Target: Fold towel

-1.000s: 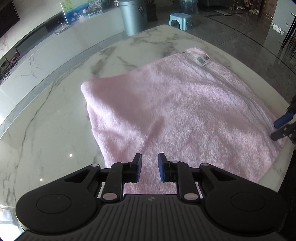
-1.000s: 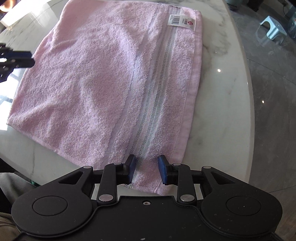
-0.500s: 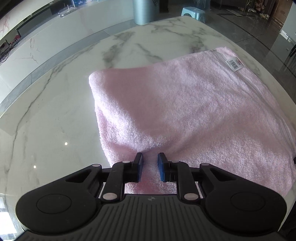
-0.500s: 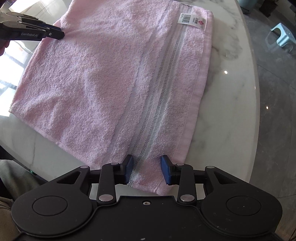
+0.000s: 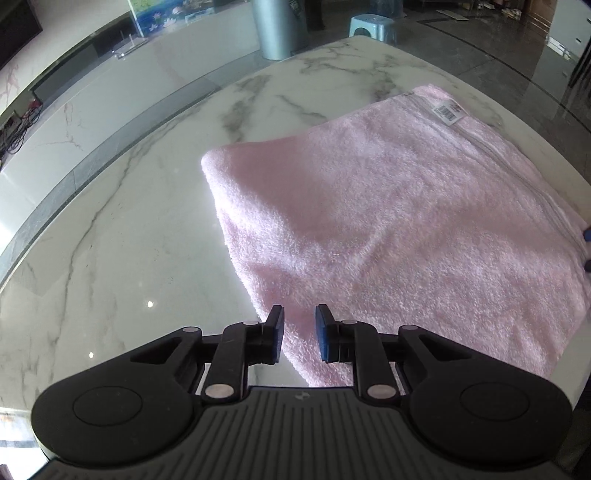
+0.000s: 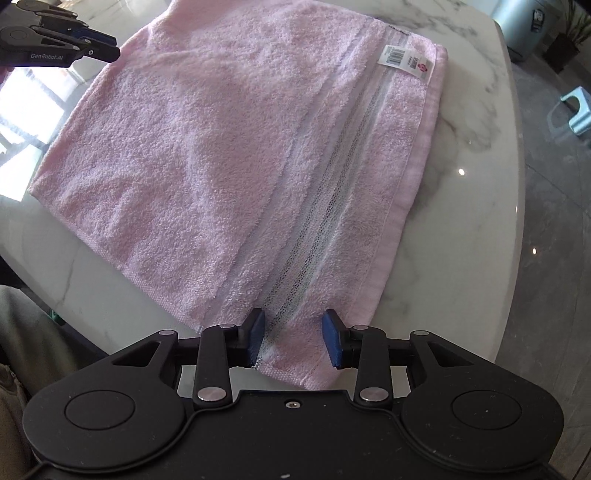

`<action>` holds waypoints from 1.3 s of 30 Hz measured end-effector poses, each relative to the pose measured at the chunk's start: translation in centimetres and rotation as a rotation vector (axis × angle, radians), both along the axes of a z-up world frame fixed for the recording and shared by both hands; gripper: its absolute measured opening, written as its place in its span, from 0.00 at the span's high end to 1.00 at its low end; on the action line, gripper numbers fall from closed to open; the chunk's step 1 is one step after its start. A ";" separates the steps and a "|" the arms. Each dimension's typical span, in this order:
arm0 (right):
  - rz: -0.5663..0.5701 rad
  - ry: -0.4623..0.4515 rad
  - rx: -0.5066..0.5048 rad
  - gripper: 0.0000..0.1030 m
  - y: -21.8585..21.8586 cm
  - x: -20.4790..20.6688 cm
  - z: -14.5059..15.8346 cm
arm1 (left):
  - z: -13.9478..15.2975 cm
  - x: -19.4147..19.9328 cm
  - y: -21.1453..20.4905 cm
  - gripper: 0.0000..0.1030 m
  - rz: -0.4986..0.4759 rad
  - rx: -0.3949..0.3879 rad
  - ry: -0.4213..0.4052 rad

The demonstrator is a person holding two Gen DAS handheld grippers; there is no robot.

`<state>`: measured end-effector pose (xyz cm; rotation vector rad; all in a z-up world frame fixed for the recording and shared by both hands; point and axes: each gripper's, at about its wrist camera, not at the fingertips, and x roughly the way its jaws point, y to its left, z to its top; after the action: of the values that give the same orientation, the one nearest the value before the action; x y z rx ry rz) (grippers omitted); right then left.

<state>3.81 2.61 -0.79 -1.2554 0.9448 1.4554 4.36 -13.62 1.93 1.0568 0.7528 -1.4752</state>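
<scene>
A pink towel [image 5: 388, 221] lies flat on the white marble table [image 5: 129, 240], folded over, with a barcode label [image 5: 448, 110] at its far corner. My left gripper [image 5: 299, 334] is open by a narrow gap just above the towel's near left corner, and nothing is pinched. In the right wrist view the towel [image 6: 221, 147] shows its woven stripe band. My right gripper [image 6: 293, 341] stands open over the near edge, straddling that band's end. The left gripper [image 6: 110, 53] appears at the towel's far left corner. The right fingertips [image 5: 587, 234] peek in at the frame's right edge.
The table's curved edge [image 6: 513, 221] runs close along the towel's right side, with dark floor beyond. A grey bin [image 5: 277, 29] and a blue stool [image 5: 371, 24] stand past the far end. A person's clothing [image 6: 22, 332] is at the lower left.
My right gripper's jaws have spread wider over the towel's near edge. My left gripper has shifted along the towel's edge to its corner, its gap about the same.
</scene>
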 end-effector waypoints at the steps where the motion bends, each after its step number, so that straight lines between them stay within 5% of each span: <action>1: 0.039 -0.010 0.011 0.67 -0.3 -0.3 0.2 | 0.2 -0.4 0.6 0.82 -0.031 0.003 -0.006; 6: 0.253 -0.072 0.044 0.60 0.1 -2.2 1.6 | 1.2 -2.7 3.8 0.65 -0.287 0.005 -0.035; 16: 0.541 -0.114 0.032 0.48 -3.6 -1.2 2.1 | 0.4 -7.8 9.8 0.55 -0.631 0.046 -0.087; 26: 0.691 -0.133 -0.015 0.48 -3.6 -1.0 1.1 | -2.2 -8.8 11.0 0.55 -0.743 0.132 -0.131; 28: 0.699 -0.135 -0.012 0.48 -3.5 -0.8 1.0 | -2.6 -8.7 10.9 0.55 -0.850 0.141 -0.141; 39: 0.698 -0.089 -0.049 0.47 -2.8 0.4 1.3 | -3.2 -7.7 9.1 0.55 -0.867 0.168 -0.100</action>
<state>4.24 -0.19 0.48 -1.7764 0.4916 1.8831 -3.37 -4.54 -1.24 1.6963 0.3432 -2.0742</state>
